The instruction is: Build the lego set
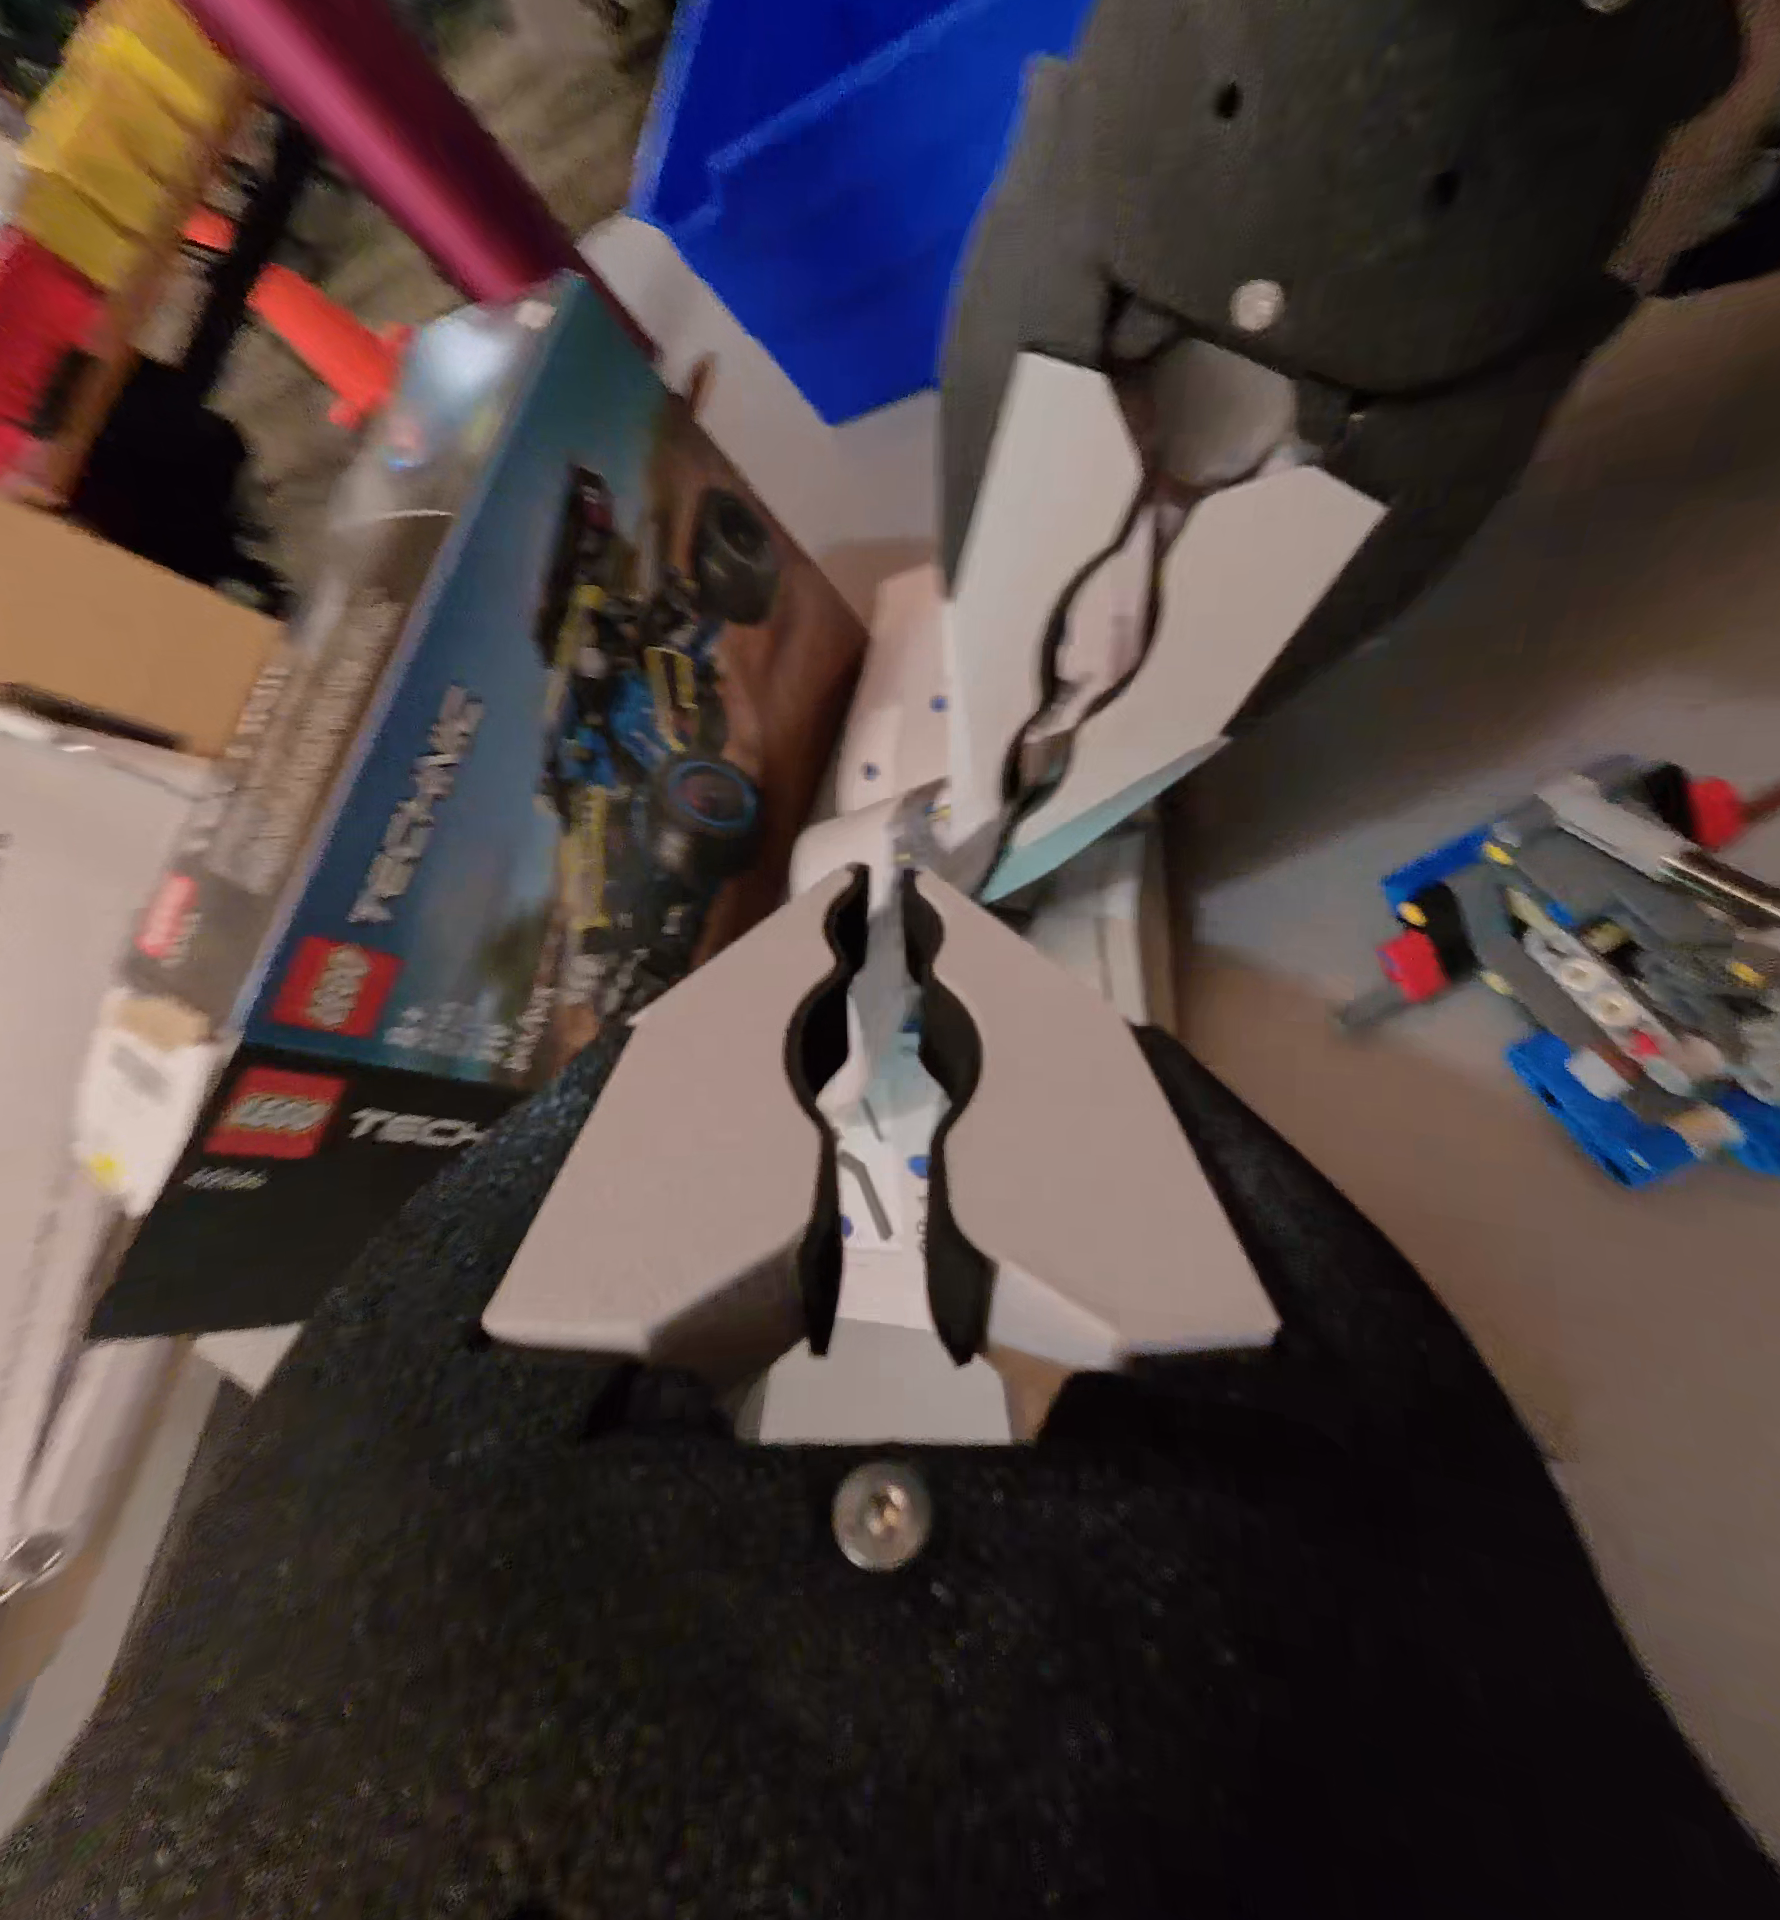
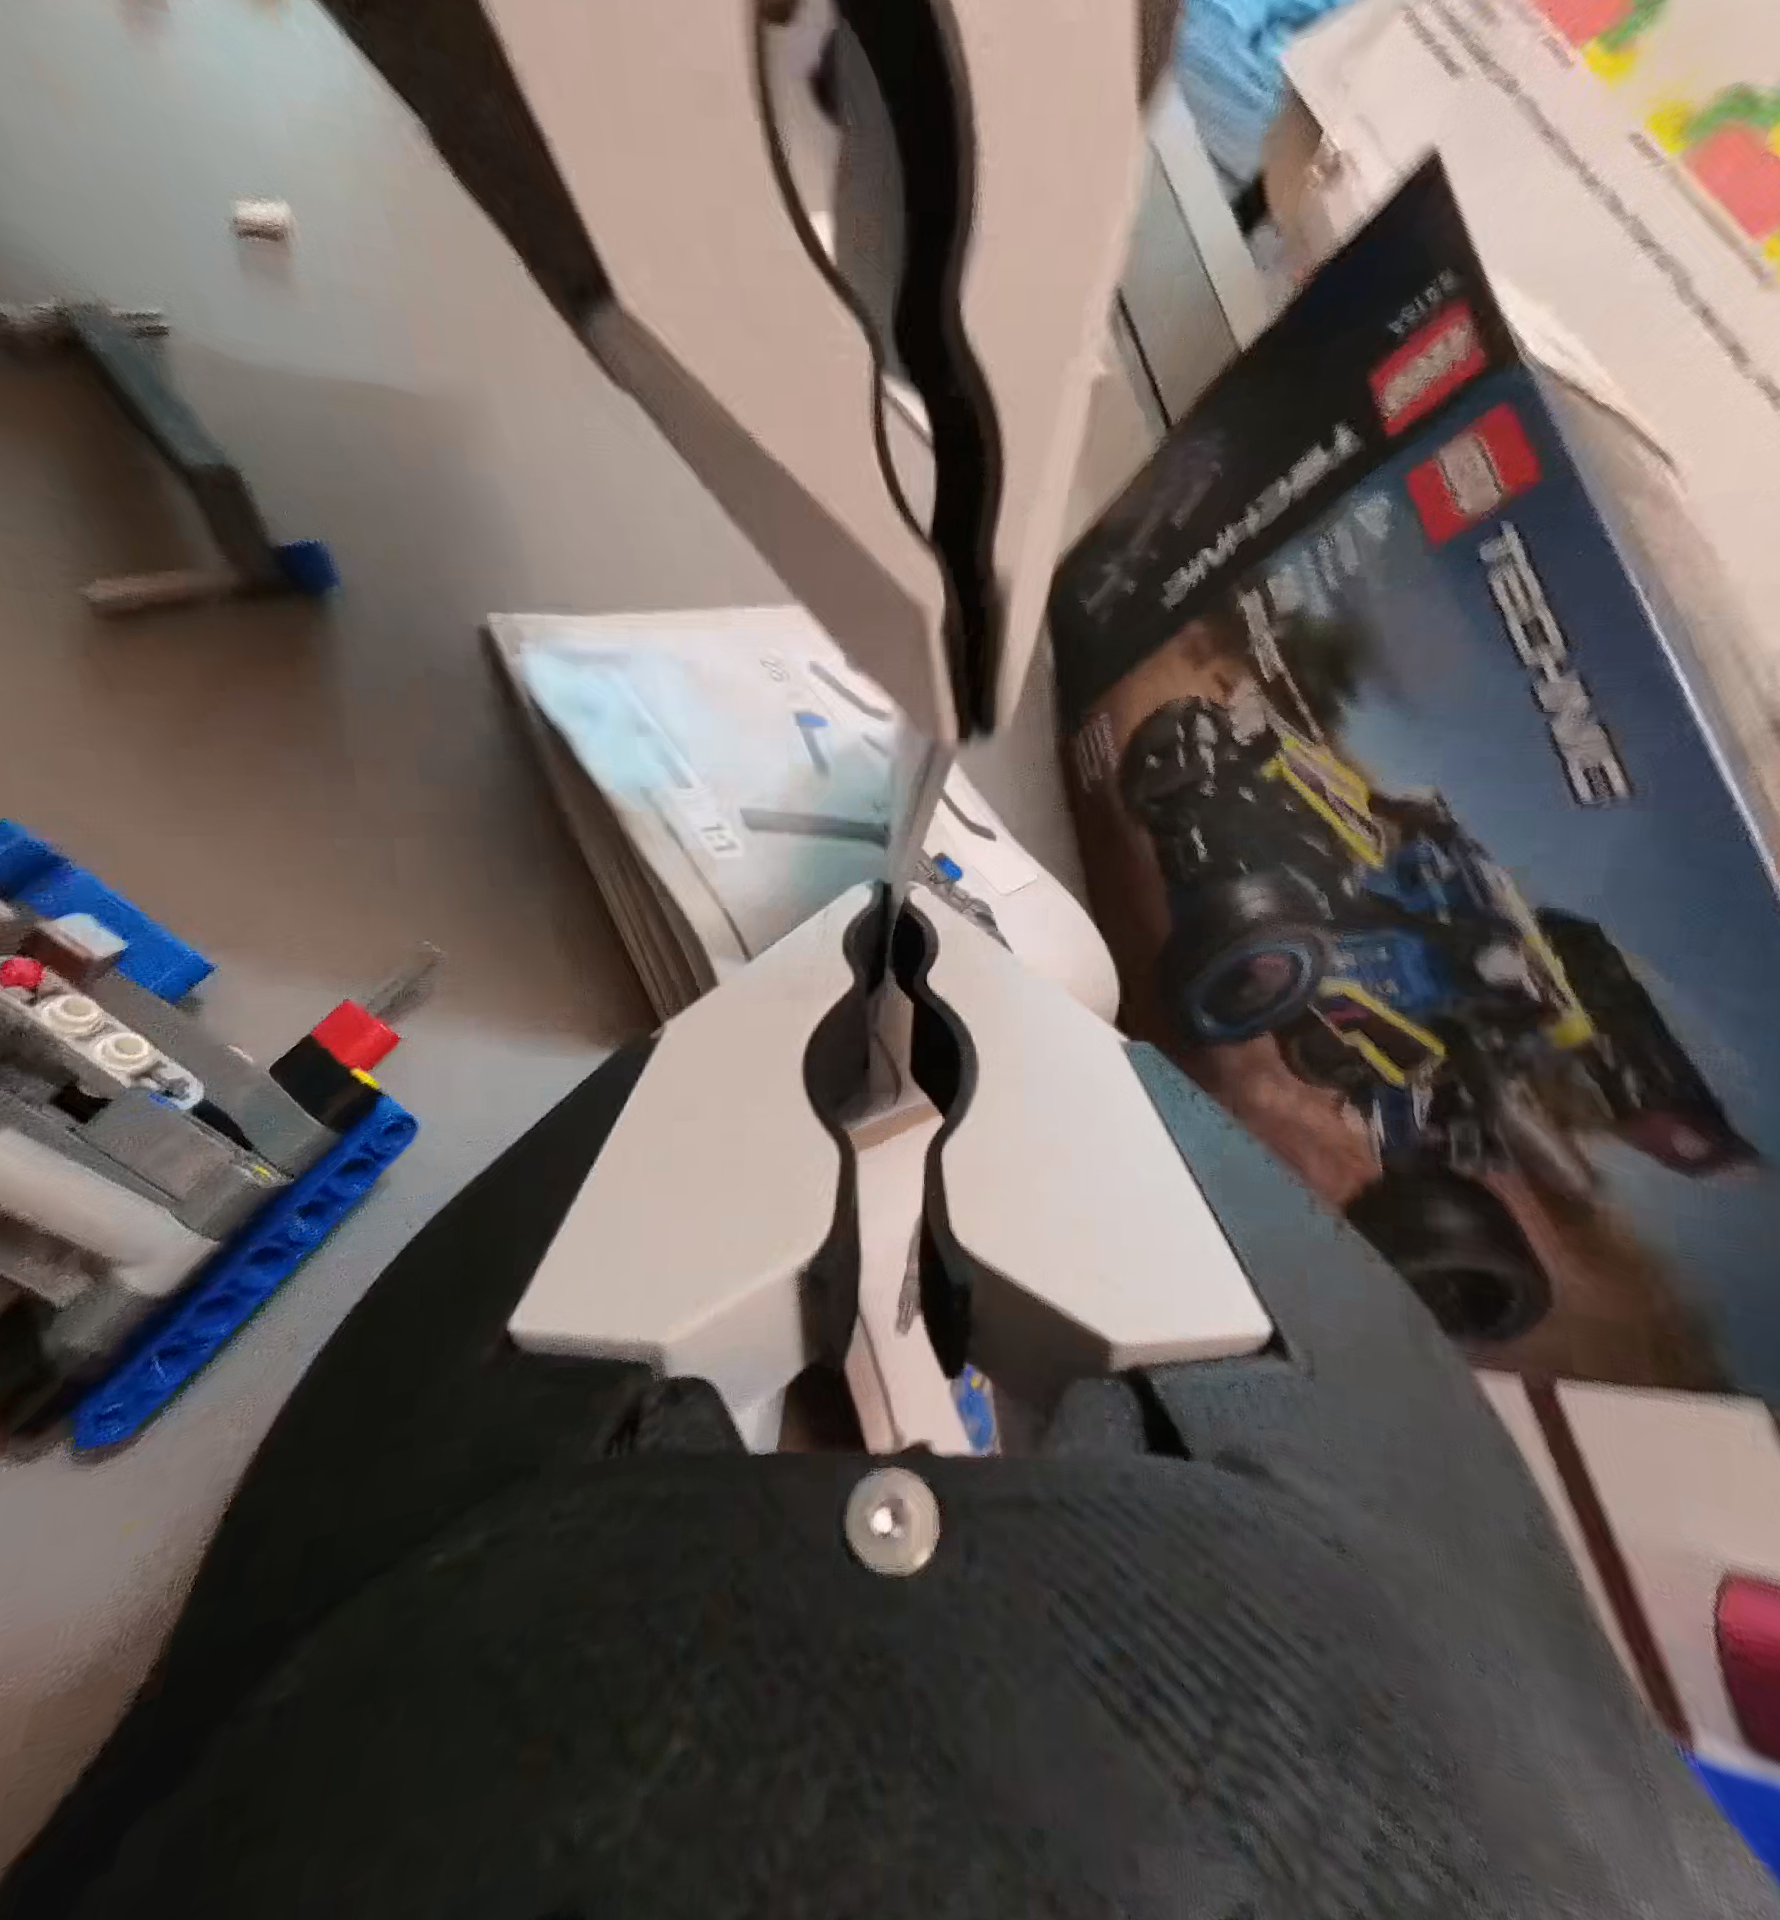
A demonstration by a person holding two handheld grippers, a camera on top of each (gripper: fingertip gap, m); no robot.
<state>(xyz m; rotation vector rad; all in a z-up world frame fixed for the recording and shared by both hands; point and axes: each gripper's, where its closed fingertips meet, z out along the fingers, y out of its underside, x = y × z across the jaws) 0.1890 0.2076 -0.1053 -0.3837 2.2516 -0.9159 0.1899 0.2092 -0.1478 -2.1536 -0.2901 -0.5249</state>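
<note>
At centre frame in the right wrist view, the right tongs (image 2: 891, 914) pinch a single page (image 2: 912, 821) of the instruction booklet (image 2: 678, 748), the sheet standing on edge between tips nearly closed on it. The left tongs (image 2: 969, 717) come down from the upper centre of the same frame, tips meeting the upper edge of that leaf; their jaws look narrow, but whether they truly grip the paper I cannot tell through the blur. In the left wrist view the left tongs (image 1: 886, 883) sit at mid frame over the open booklet (image 1: 891, 1174), with the right tongs (image 1: 990, 831) just above and to the right, a pale page edge (image 1: 1094, 821) showing at their tips. The half-built model (image 2: 138, 1132), blue beams under grey panels with red pins, rests on the bench (image 2: 325, 790) at lower left, well apart from both tongs. The set box (image 2: 1468, 883) leans at right, beside the booklet. Judgement: the step in hand is turning a page, not placing parts. The next move calls for carrying the leaf across without tearing or creasing it, laying it flat, then letting go so the new step can be read.
</note>
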